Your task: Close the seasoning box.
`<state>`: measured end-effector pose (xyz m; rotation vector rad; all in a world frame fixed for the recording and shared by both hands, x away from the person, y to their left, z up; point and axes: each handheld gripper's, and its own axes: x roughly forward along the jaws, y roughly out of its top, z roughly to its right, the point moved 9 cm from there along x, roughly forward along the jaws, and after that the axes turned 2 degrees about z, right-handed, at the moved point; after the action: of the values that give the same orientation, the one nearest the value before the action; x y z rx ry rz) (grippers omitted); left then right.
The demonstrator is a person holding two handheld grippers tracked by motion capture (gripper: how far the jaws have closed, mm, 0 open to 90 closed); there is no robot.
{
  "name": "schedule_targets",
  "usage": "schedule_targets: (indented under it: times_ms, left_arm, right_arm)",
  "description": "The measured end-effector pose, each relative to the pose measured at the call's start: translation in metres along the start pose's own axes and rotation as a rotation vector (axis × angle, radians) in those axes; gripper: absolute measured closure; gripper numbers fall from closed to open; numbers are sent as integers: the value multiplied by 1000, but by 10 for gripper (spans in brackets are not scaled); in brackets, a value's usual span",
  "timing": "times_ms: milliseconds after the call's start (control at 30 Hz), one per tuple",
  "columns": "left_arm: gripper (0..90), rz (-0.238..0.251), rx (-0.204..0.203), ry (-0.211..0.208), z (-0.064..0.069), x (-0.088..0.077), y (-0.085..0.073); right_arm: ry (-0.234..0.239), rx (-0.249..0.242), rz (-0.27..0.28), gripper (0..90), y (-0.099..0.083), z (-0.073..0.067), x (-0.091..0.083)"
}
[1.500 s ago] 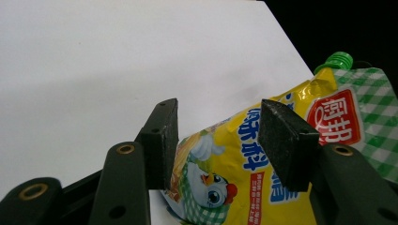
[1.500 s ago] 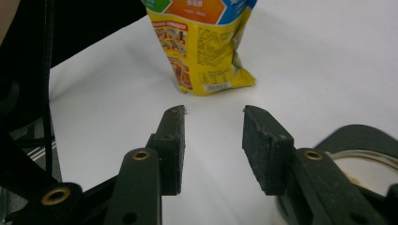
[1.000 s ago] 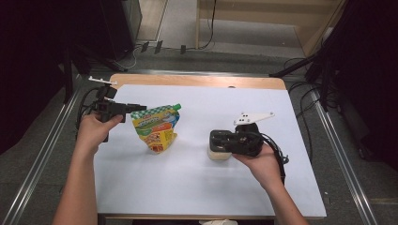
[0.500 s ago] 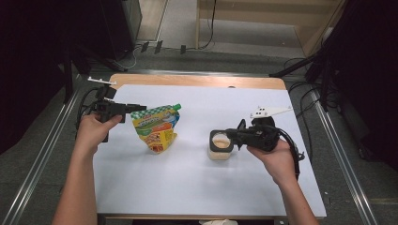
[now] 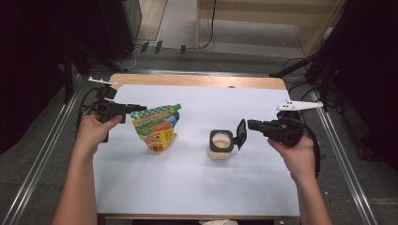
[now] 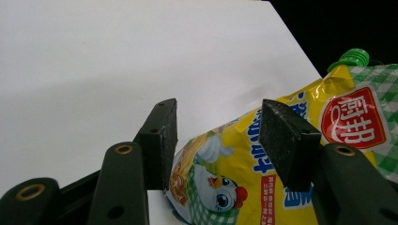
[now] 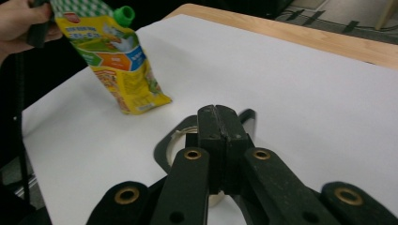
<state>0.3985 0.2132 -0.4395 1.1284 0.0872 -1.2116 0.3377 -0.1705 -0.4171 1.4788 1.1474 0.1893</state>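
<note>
Your left gripper point(image 5: 133, 108) is clamped on the upper part of the seasoning pouch point(image 5: 156, 127), its two black pads pressing the foil from either side, and it holds the pouch standing on the white table cover point(image 5: 187, 187) with its long axis tilted, the green screw cap point(image 5: 177, 107) at the top and pointing toward the middle of the table. Your right gripper point(image 5: 249, 124) has just been closing with nothing between the pads; its jaws now stand pressed together just beside the flipped-up black lid point(image 5: 241, 134) of the small jar point(image 5: 220, 144), on the side away from the pouch. The jar sits near the centre of the cover, between your two hands and nearer the right one, its mouth open and a pale powdery filling showing inside. What the coming move turns on, as I read it, is that the cap lies across the table from your right gripper, beyond the jar and higher than it, and points roughly your way, so the right hand is the one free to reach it while the left keeps the pouch steady. The pouch is soft, glossy printed foil that will buckle if squeezed harder; the cap is hard ribbed plastic, small and round; the jar is a stubby, pale container with a hinged black lid that looks light enough to tip if you brush it on the way across
</note>
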Motion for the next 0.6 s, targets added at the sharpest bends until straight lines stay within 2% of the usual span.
schedule_targets:
  times_ms: [167, 300, 533, 600]
  left_arm:
    - [479, 2, -4, -2, 0, 0, 0]
    - [476, 4, -4, -14, 2, -1, 1]
    - [475, 3, -8, -18, 1, 0, 0]
    - [474, 3, -6, -15, 1, 0, 0]
  right_arm:
    - [-32, 32, 2, 900, -6, 15, -1]
    - [-40, 56, -17, 900, -15, 24, 7]
    - [-21, 93, -71, 900, -35, 29, 30]
    - [-15, 86, -89, 900, -40, 28, 36]
